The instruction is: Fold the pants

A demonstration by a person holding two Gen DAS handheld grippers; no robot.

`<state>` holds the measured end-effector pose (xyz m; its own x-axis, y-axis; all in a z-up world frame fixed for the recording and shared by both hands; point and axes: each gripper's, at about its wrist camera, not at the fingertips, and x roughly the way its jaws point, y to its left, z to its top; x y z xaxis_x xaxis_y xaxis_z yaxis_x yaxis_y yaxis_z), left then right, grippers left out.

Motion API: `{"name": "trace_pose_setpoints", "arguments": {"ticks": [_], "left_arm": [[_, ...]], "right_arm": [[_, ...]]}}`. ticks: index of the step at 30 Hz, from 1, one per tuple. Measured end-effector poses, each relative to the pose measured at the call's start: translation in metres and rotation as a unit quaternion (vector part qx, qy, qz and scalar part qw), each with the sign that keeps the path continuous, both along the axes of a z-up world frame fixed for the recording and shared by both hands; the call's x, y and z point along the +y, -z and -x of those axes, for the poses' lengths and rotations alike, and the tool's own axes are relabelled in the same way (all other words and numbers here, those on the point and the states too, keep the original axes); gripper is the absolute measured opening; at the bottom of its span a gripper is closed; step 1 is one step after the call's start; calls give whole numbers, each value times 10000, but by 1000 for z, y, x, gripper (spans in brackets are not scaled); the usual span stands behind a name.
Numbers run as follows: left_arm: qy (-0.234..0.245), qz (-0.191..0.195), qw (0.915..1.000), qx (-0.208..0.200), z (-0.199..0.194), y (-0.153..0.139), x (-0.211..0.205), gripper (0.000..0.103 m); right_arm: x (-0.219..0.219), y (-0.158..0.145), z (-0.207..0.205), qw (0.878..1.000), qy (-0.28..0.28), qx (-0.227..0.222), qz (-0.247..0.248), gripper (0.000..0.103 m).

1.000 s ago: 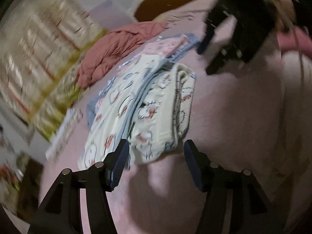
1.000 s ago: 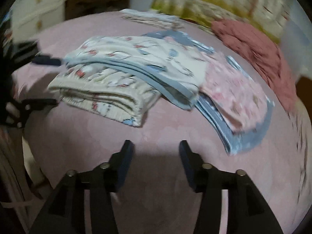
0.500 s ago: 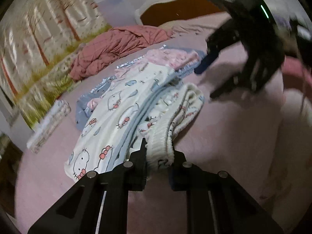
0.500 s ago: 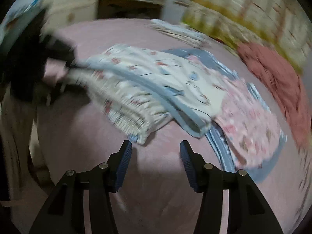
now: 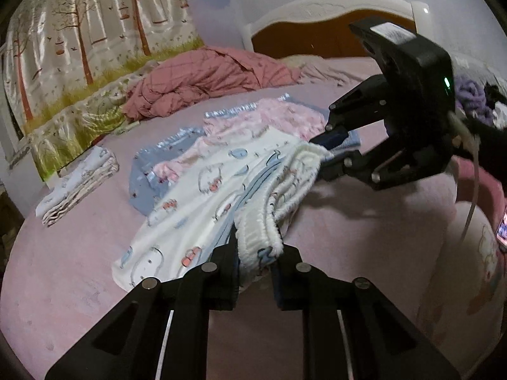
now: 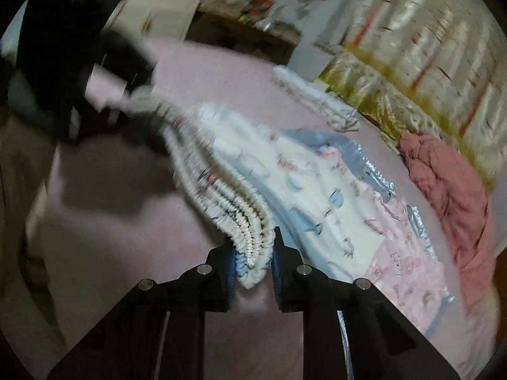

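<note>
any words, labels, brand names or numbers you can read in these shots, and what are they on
None can be read.
Label on top of the right claw: a pale sticker with dark marks, too blurred to read.
Cream pants: cartoon prints only, no lettering visible.
Folded stack by the wall hanging: small pattern, no text legible.
Right wrist view: too blurred by motion for any text.

A pink bed (image 5: 364, 231) fills both views, with a rumpled reddish quilt (image 5: 202, 79) at about eleven o'clock and a white-and-brown headboard (image 5: 320, 28) at one o'clock in the left wrist view. A small folded stack of printed cloth (image 5: 76, 186) lies at nine o'clock, well apart from a pink garment (image 5: 279, 117) near centre. A tree-print curtain (image 5: 79, 44) hangs at ten o'clock.
</note>
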<state>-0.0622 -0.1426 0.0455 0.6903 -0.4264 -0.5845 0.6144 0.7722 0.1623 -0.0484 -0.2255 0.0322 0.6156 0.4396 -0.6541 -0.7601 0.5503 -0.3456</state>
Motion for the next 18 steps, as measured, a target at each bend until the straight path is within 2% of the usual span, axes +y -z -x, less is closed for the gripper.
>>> {"name": "trace_pose_setpoints", "arguments": {"ticks": [3,5,7,8,10,12,15,18], "left_arm": [[-133,204,9997,72,-16,-14,7,15],[-250,430,9980,402,-35,-21,15,15],[-381,729,9928,867,-58,-24,27,15],[-427,876,9893,1086,-69,-24,34,15],[-457,1108,9836,1345,-87,-26,48,15],[-544,1145,9820,1397,-102,-25,56,15],[-695,979,9839,1324,-120,-19,57,15],[-879,1016,9789,1543,-143,-5,62,15]], "right_arm": [[-8,-25,-19,9973,108,229,-686,19],[-8,-37,-37,9938,127,478,-1000,19],[-7,-40,-51,9918,74,678,-1083,19],[-5,-41,-66,9896,-3,925,-1104,19],[-2,-41,-83,9851,-130,1272,-1148,19],[-1,-44,-105,9780,-315,1670,-1207,19],[2,-47,-139,9680,-485,2165,-1171,19],[14,-41,-174,9609,-469,2517,-1059,19]]}}
